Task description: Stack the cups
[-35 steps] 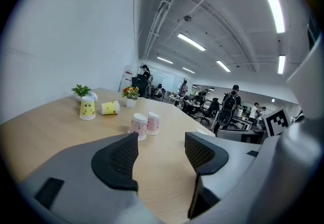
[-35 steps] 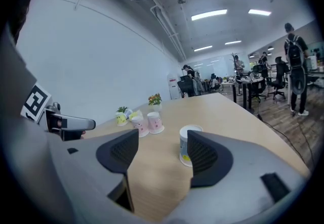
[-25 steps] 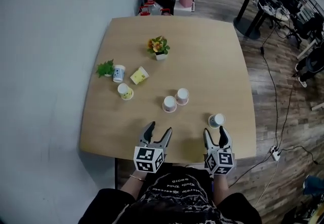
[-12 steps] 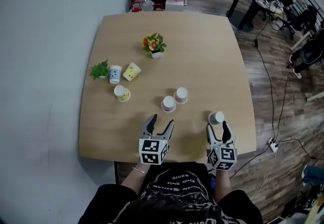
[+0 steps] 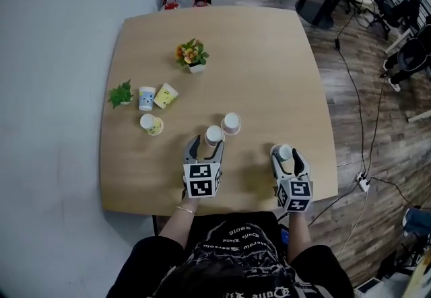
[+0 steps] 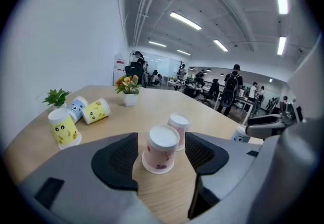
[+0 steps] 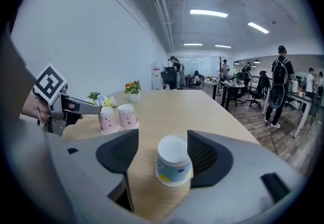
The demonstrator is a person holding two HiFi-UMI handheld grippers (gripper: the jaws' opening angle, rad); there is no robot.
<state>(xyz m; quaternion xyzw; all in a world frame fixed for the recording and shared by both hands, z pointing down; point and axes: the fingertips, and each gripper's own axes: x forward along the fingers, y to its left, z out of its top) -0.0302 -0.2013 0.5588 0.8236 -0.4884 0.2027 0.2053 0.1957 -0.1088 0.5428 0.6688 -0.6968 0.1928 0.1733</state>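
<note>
Two pink cups stand upside down mid-table: the nearer pink cup [image 5: 213,135] [image 6: 162,148] sits between the jaws of my left gripper [image 5: 204,149] [image 6: 161,156], with a gap on both sides. The second pink cup [image 5: 231,123] [image 6: 178,126] stands just behind it. A white-and-blue cup [image 5: 285,153] [image 7: 173,160], also upside down, stands between the jaws of my right gripper [image 5: 286,156] [image 7: 163,156], close to the right pad. Both grippers are open and neither has lifted anything. At far left are an upside-down yellow cup [image 5: 151,124], a lying blue cup [image 5: 146,97] and a lying yellow cup [image 5: 166,95].
A small flower pot [image 5: 192,56] stands at the back of the wooden table [image 5: 269,68], and a green plant [image 5: 121,93] sits by its left edge beside a grey wall. Office desks, chairs and people are beyond the table at right.
Both grippers have moved forward over the table's near edge. The nearer pink cup now sits between the left jaws, and the white-and-blue cup between the right jaws.
</note>
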